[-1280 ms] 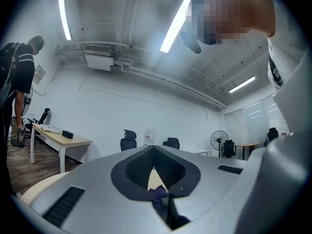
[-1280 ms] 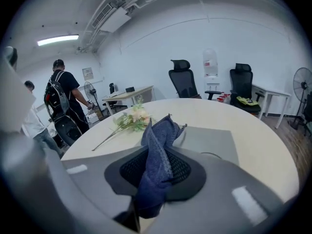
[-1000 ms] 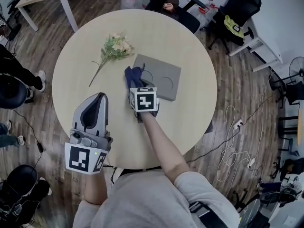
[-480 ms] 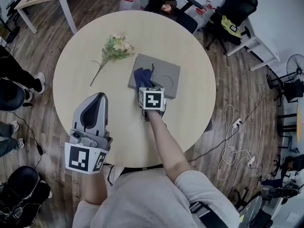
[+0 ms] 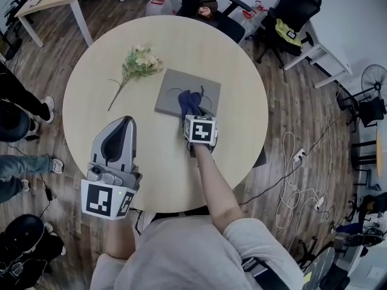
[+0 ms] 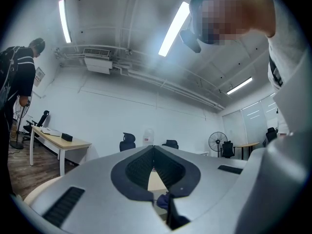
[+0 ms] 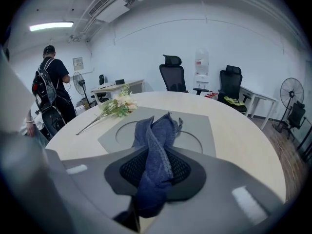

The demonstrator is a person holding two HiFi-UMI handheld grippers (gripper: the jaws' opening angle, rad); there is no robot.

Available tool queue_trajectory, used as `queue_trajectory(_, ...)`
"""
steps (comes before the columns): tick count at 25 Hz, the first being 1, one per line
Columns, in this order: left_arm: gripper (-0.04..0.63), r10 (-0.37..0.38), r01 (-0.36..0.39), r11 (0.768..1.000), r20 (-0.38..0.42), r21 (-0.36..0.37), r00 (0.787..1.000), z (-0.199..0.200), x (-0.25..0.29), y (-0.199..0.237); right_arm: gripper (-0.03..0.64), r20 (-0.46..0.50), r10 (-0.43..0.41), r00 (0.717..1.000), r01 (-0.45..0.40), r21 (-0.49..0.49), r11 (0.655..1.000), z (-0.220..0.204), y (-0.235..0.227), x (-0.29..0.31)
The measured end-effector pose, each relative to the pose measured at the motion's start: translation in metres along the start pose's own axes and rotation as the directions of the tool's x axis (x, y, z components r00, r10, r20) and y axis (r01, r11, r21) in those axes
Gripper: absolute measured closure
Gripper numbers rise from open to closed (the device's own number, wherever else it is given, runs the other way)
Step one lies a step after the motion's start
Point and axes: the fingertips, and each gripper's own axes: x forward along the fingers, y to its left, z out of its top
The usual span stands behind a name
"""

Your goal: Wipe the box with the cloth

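now your right gripper (image 5: 192,113), clamped on the cloth (image 5: 190,99), is further across the box (image 5: 171,89); wiping progresses. left gripper (image 5: 124,122): closed, empty.

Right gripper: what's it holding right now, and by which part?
The right gripper has its jaws shut on the blue cloth, pinching a bunched fold; the loose end sticks out over the grey box. The left gripper holds nothing.

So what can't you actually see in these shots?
Whether the cloth presses on the box: in the head view, the right gripper and the cloth's own folds cover the contact.
The box's near edge: in the right gripper view, it is hidden behind the jaws.
The table: in the left gripper view, the left gripper blocks nearly all of it.
What kind the flowers are: too small in either view.
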Motion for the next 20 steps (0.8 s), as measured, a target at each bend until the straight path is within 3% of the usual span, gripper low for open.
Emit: queue_trajectory(20, 0.586, -0.008, 0.008, 1.000, 0.010, 0.028, 1.000, 0.004, 0.011, -0.068, 0.526, 0.001, -0.064, 0.998, 0.064, 0.029, 0.998, -0.029, -0.092, -0.032)
